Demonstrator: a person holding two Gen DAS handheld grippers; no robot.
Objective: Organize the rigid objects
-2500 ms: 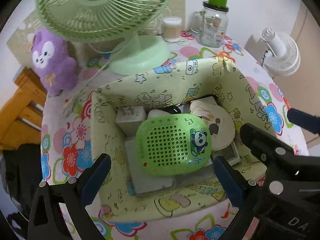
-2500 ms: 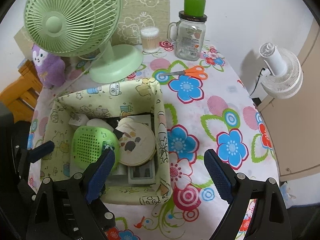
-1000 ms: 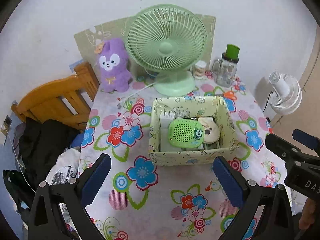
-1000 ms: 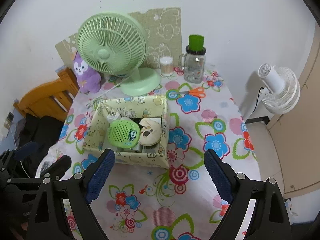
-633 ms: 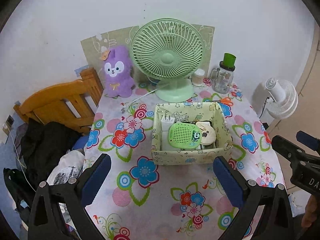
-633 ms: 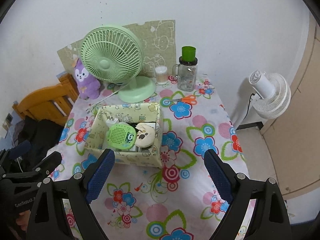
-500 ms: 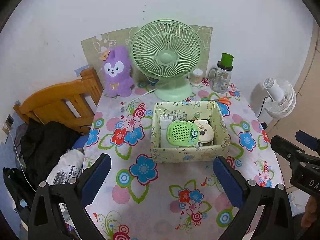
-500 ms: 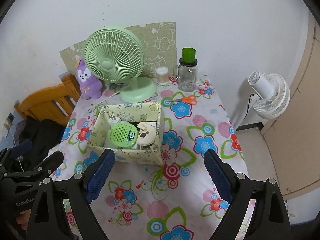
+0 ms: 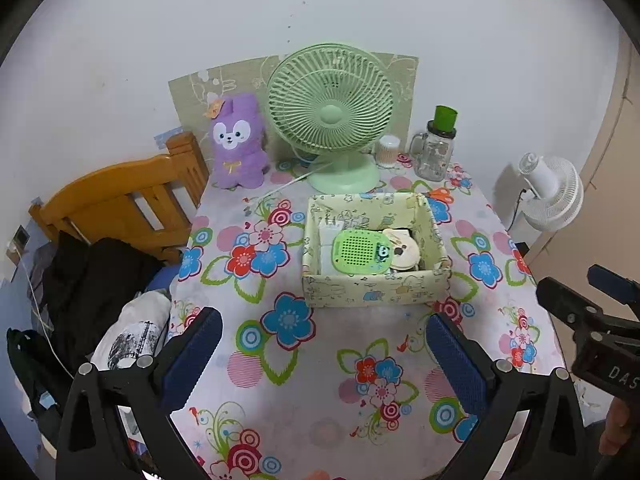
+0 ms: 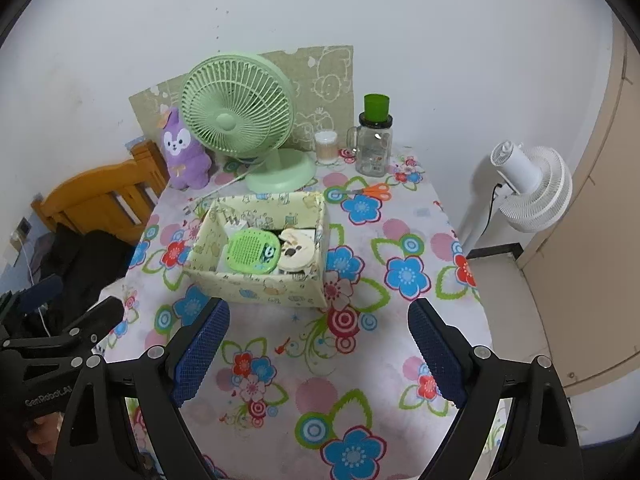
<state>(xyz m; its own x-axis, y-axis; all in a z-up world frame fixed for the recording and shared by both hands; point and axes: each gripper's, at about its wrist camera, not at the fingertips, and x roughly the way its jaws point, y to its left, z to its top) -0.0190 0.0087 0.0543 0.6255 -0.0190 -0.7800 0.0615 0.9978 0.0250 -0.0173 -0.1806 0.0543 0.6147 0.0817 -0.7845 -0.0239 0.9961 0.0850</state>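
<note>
A pale yellow-green fabric box [image 9: 376,294] [image 10: 256,288] stands in the middle of the flowered table. In it lie a green panda speaker [image 9: 362,251] [image 10: 252,250], a round cream piece [image 9: 404,250] [image 10: 298,249] and white items. My left gripper [image 9: 320,360] is open and empty, held well back above the table's near part. My right gripper [image 10: 318,354] is open and empty too, also back from the box. Orange scissors [image 10: 374,191] lie on the table behind the box.
A green desk fan [image 9: 330,114], a purple plush [image 9: 238,142], a cotton swab pot [image 10: 326,147] and a glass jar with green lid [image 10: 374,138] stand at the table's back. A wooden chair [image 9: 120,204] with dark clothes is left; a white fan [image 10: 528,188] stands right.
Both grippers have pulled far back and up from the box, which now looks small. Both stay open and empty. The items in the box have not moved.
</note>
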